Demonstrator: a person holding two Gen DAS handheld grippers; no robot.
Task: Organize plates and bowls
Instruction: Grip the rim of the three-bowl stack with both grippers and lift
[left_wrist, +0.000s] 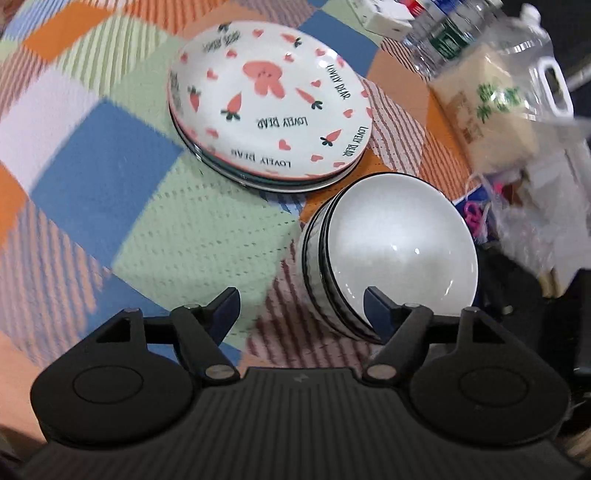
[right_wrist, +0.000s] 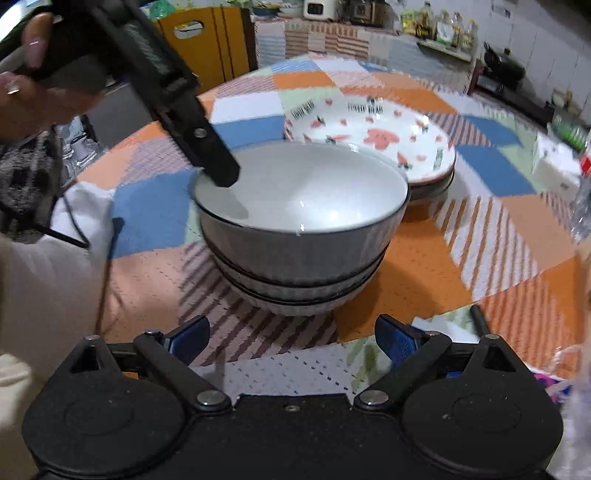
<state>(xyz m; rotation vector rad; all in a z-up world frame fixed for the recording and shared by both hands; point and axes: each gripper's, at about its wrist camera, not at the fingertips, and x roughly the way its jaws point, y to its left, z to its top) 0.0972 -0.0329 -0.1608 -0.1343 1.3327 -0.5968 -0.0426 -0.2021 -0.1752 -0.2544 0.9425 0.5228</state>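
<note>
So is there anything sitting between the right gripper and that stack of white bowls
Nothing visible does. The right gripper is open, with only bare patchwork tablecloth between it and the bowl stack. The left gripper is at the stack's far rim, and the plate stack sits behind the bowls.

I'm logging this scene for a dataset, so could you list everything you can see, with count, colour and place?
bowls: three stacked, white with dark rims, on the cloth nearest the camera.
plates: a stack, exact count unclear, top one white with pink hearts and carrots, just beyond the bowls.
tablecloth: one, patchwork of blue, orange, green and white, covering the round table.
plastic bottle: one, clear, at the table's far edge.
plastic bag: one, clear with a beige pack inside, beside the bottle.
left hand-held gripper: one, black, open, one finger inside the top bowl's rim.
right hand-held gripper: one, black, open, holding nothing, in front of the bowls.
</note>
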